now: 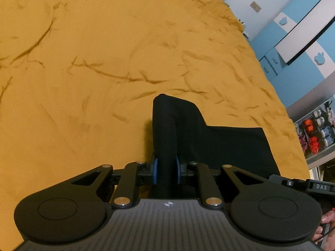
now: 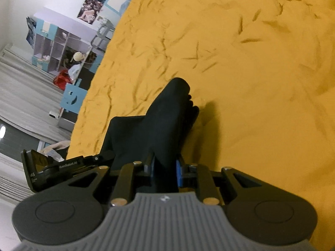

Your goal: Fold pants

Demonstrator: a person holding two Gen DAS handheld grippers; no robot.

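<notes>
Two tongs are in play, and both are busy with one pair of black pants (image 1: 184,133) over a wrinkled mustard-yellow bedspread (image 1: 83,73). In the left wrist view, the left tongs (image 1: 166,171) at bottom centre pinch a bunched ridge of the dark cloth between two blue pads (image 1: 155,170), with the fabric rising to mid-frame and spreading flat toward the lower right. The right tongs' black body pokes in at the lower right edge, a hand (image 1: 326,228) just beneath it. Over in the right wrist view, the right tongs (image 2: 165,172) at bottom centre are clamped on another gathered fold of the pants (image 2: 159,125), which stretch toward the left tongs (image 2: 62,167) at lower left. One blue-and-white shelf unit (image 2: 54,48) stands at upper left.
</notes>
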